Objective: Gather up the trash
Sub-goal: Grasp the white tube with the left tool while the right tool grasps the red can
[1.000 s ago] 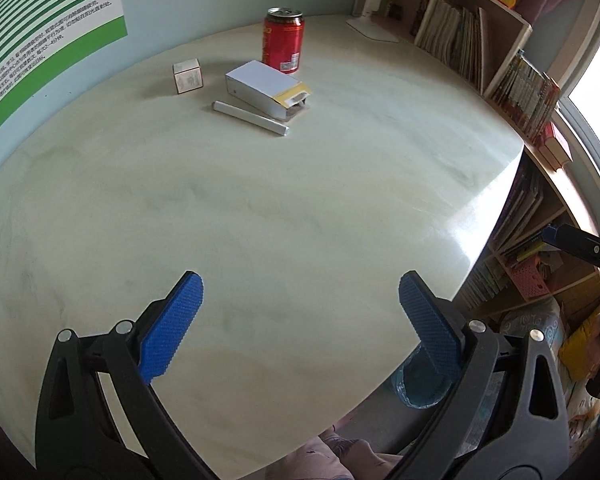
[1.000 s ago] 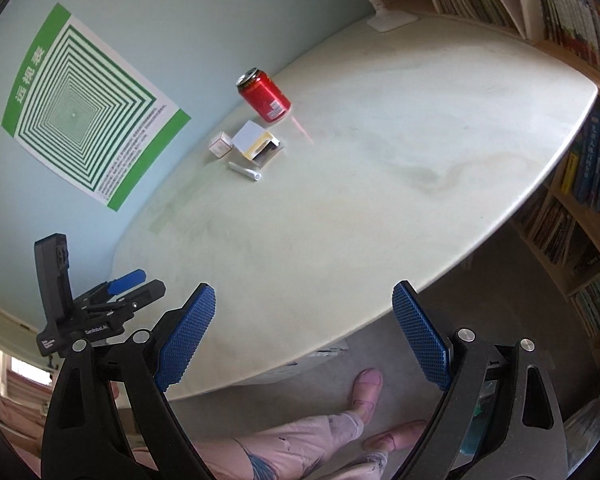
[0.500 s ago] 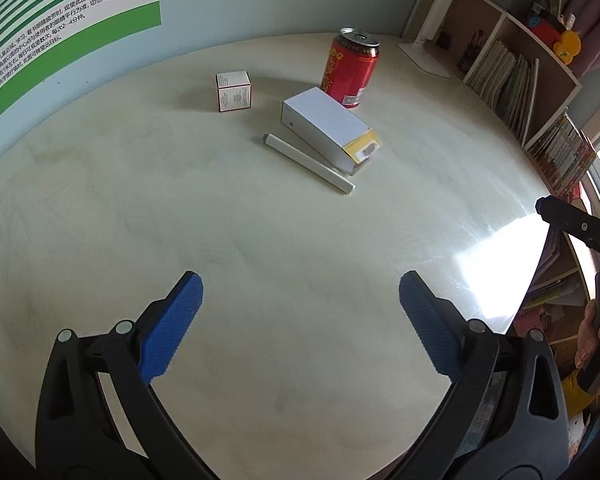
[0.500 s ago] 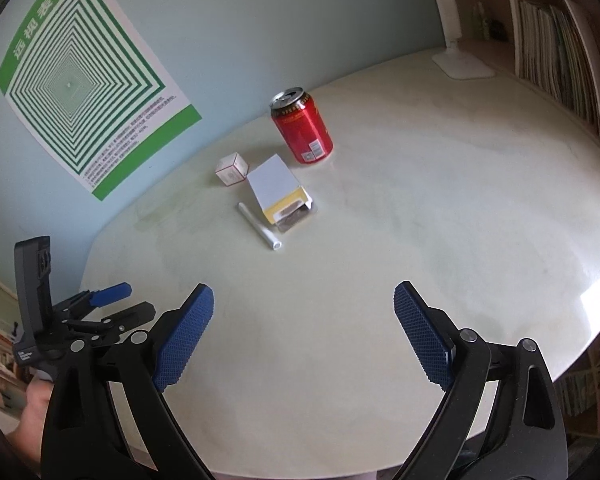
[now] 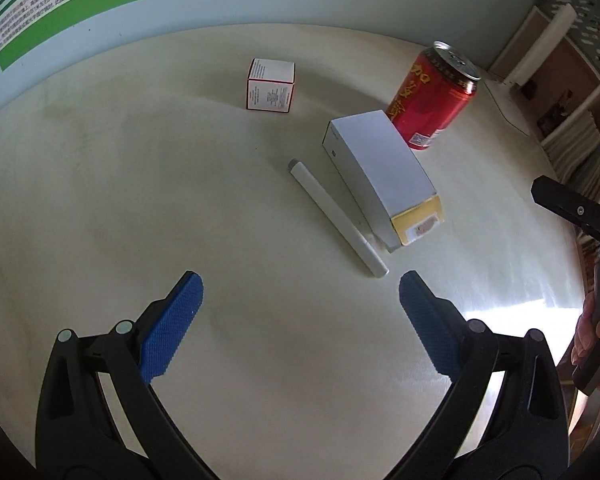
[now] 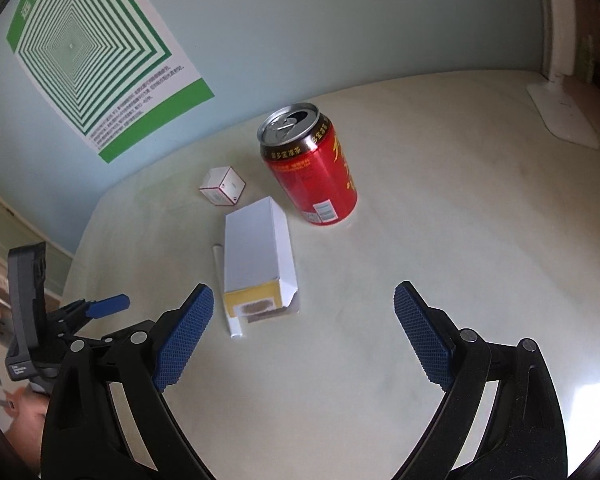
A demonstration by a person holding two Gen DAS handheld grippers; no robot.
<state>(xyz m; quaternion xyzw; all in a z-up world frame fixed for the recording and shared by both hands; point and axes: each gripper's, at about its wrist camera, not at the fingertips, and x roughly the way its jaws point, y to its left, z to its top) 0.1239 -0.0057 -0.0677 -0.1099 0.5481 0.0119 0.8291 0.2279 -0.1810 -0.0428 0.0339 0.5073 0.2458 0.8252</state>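
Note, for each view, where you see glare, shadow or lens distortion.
Left wrist view: bright sun glare on the table at right; the table edge bows from fisheye distortion. Right wrist view: a smaller glare patch at the lower right edge; the red can leans from distortion.

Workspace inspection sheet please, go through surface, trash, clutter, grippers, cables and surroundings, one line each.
Surface: pale table, glare patch at its near right edge.
Job's things: red can upright, opened; white box lying flat, end flap open; small box apart from the rest; white tube alongside the white box.
Clutter: lamp base at the far edge.
Grippers: left gripper open, empty; right gripper open, empty.
Cables: thin cord beyond the can.
Surroundings: green poster on the wall; bookshelf.
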